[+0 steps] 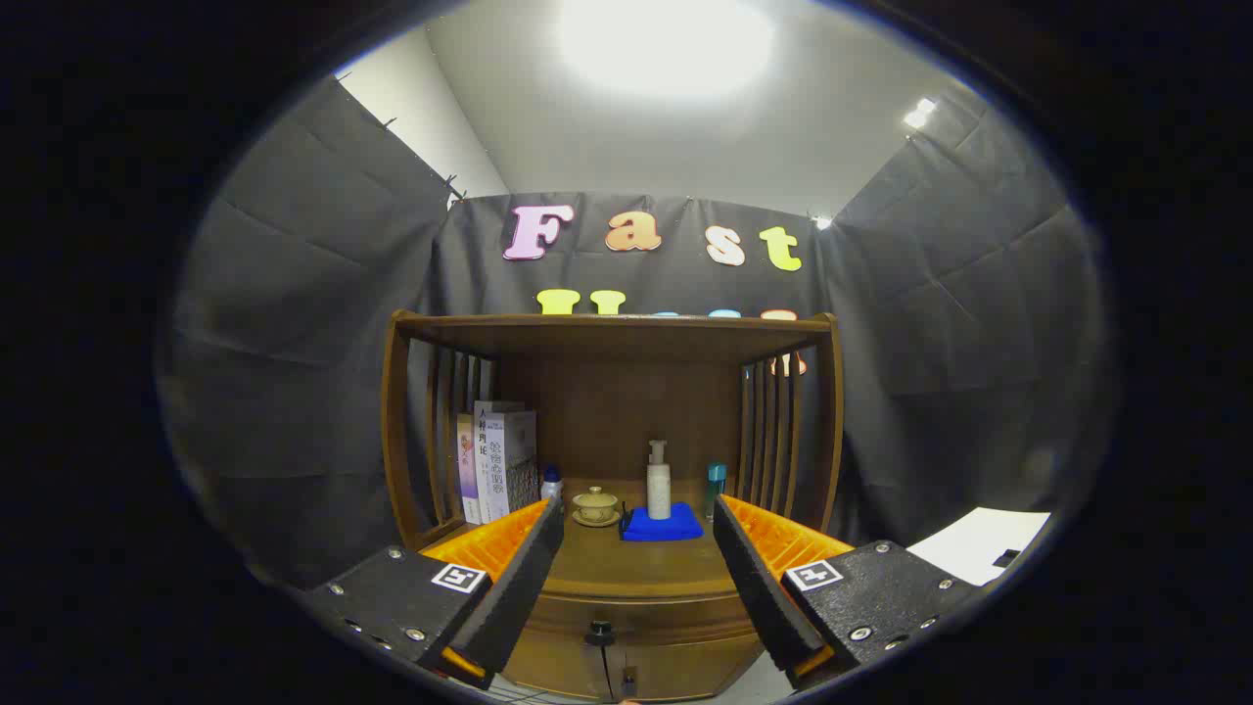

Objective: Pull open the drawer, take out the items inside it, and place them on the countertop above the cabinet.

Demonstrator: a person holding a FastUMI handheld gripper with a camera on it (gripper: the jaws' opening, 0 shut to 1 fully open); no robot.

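The fingers (pixel 638 548) are wide open and hold nothing. They hang in front of the wooden cabinet (pixel 612 411). The drawer (pixel 636 617) is shut, low on the cabinet, under the bench (pixel 636 563). On the bench stand a white pump bottle (pixel 659 482) on a blue cloth (pixel 662 524), a small cup (pixel 595 505) and some books (pixel 497 460).

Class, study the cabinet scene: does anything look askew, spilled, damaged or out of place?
Nothing stands out. The books, small cup and pump bottle on its blue cloth stand upright and tidy on the countertop. The drawer is shut. The claw is open, holding nothing.
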